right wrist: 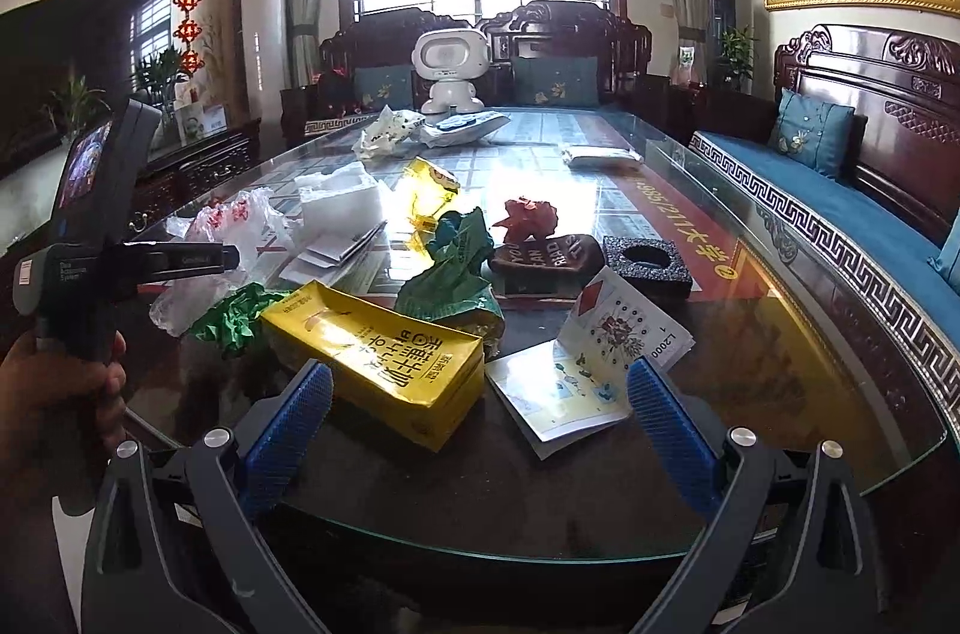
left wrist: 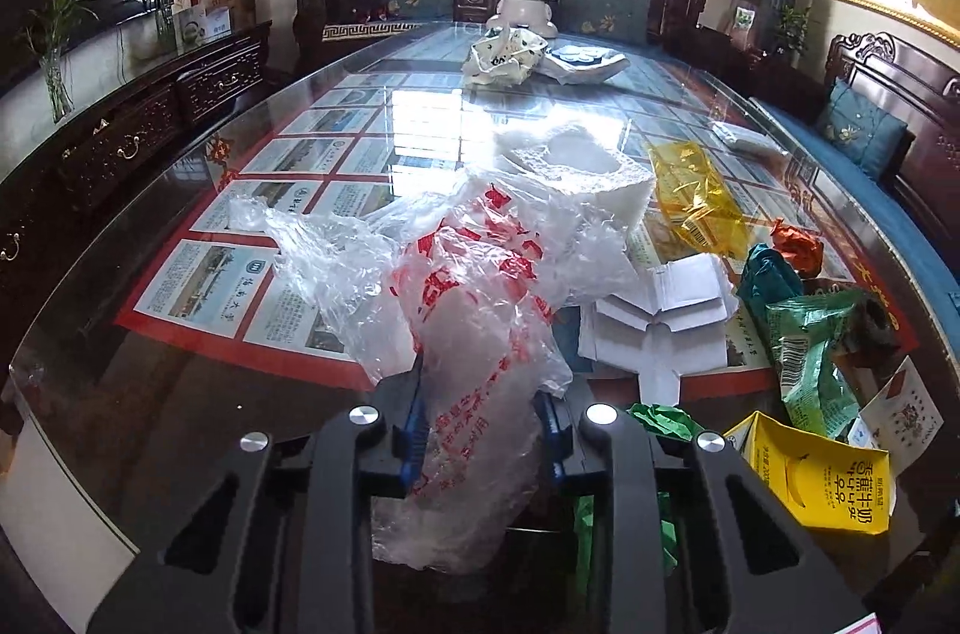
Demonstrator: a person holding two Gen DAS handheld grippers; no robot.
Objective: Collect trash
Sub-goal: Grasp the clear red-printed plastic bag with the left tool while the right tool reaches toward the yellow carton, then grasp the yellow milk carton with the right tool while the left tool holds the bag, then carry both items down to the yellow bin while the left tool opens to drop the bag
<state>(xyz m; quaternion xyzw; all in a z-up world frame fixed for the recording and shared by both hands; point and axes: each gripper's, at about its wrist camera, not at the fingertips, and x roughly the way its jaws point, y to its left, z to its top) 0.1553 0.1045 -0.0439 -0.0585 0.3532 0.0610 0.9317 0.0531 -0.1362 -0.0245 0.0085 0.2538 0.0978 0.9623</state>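
My left gripper [left wrist: 483,424] is shut on a clear plastic bag with red print [left wrist: 474,334], held over the near edge of the glass table [left wrist: 180,352]; the bag also shows in the right wrist view [right wrist: 228,220] beside the left gripper's body [right wrist: 90,238]. My right gripper [right wrist: 480,394] is open and empty, its blue fingers [right wrist: 288,424] either side of a yellow milk carton [right wrist: 384,364] and a printed leaflet [right wrist: 594,370]. Other trash lies around: crumpled green paper [right wrist: 237,316], a green wrapper [right wrist: 450,274], a yellow wrapper [right wrist: 429,190], red crumpled paper [right wrist: 528,217], white foam [right wrist: 342,196].
A white robot toy [right wrist: 447,76] and more bags [right wrist: 390,130] stand at the table's far end. A black square ashtray [right wrist: 648,262] and a dark sign [right wrist: 546,256] sit mid-table. A blue-cushioned wooden bench [right wrist: 810,190] runs along the right, a dark cabinet [left wrist: 120,136] along the left.
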